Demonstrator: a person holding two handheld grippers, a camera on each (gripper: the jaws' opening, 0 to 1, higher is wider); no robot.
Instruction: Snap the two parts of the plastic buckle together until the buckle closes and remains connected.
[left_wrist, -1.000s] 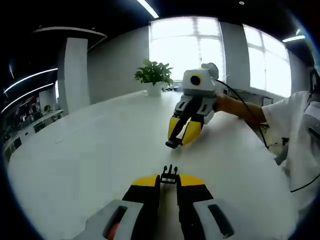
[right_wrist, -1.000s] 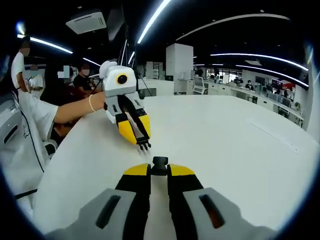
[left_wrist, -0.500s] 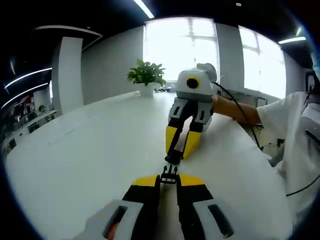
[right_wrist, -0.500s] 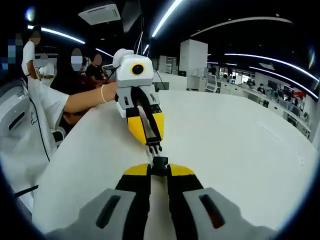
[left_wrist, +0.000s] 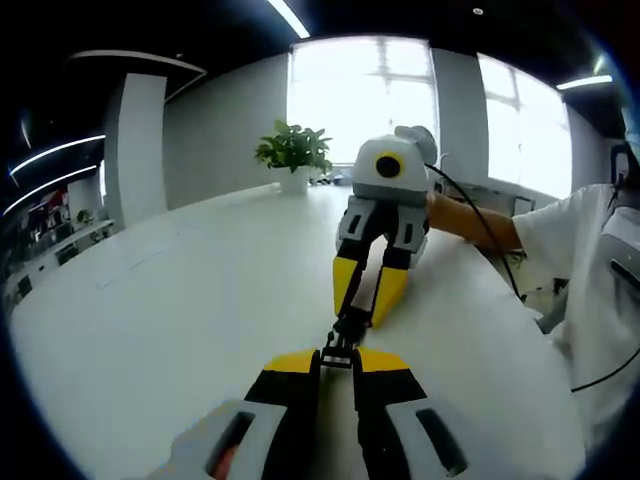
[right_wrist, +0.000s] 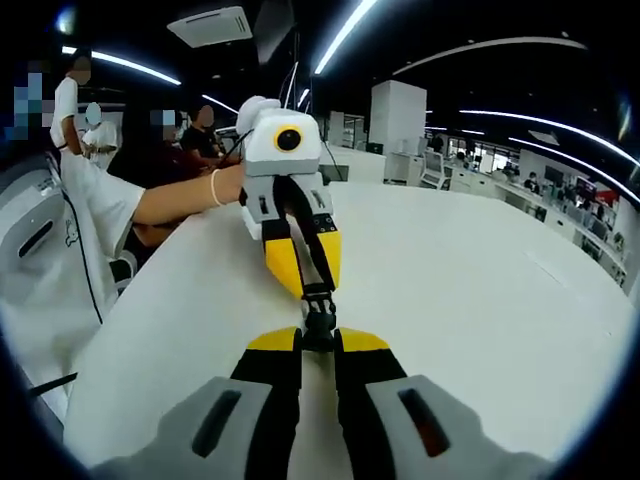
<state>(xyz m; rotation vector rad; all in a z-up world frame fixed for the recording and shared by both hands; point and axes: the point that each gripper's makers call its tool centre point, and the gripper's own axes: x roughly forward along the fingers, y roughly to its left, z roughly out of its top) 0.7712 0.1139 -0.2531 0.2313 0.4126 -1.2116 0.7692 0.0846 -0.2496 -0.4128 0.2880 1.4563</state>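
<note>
Black buckle (left_wrist: 342, 340), white table (left_wrist: 180, 300)

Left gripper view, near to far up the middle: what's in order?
Left gripper with yellow-tipped black jaws → black plastic buckle → right gripper with yellow jaw tips → white table → green potted plant → bright window.

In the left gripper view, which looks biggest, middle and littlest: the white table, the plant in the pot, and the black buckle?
1. White table, by far the biggest.
2. Plant, small because it stands far off at the table's far end.
3. Black buckle, smallest, though close to the camera; it looks only a little smaller than the plant.
</note>
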